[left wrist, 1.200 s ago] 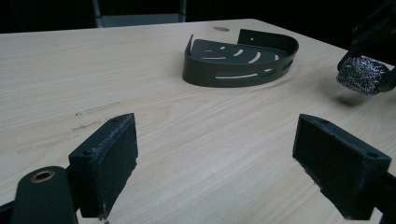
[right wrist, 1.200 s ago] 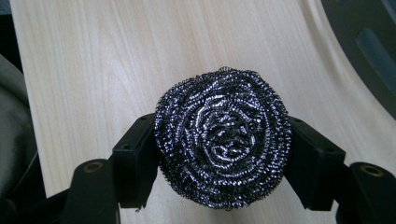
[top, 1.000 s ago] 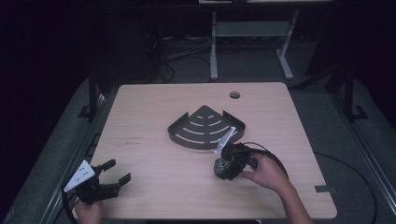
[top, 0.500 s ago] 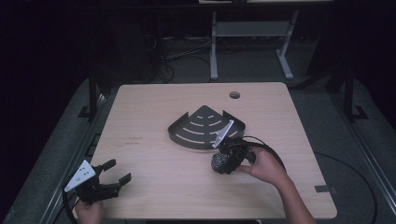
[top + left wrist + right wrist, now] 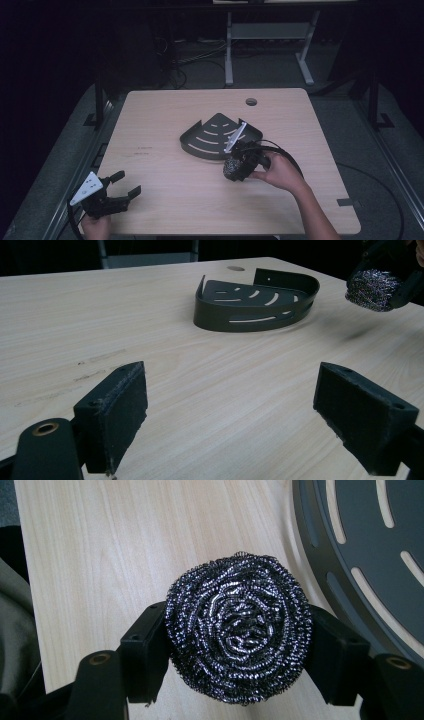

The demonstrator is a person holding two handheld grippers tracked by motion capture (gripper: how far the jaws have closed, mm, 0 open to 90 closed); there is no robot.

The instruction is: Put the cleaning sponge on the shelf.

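Right gripper (image 5: 239, 645) clamps steel wool scourer (image 5: 239, 630), held just above table (image 5: 165, 125) beside dark slotted corner caddy (image 5: 212, 137). Step: carrying scourer toward caddy. Next: likely clear caddy wall, lower inside, release. Left gripper (image 5: 122, 192) idle, jaws spread, well apart.

Round steel scourer (image 5: 239, 632) clamped above table, beside dark slotted tray (image 5: 210, 137).

The right gripper (image 5: 235, 167), clamped on the steel scouring ball (image 5: 233, 169), drifted slightly leftward along the table (image 5: 165, 115), closer beside the dark slotted tray (image 5: 210, 137).
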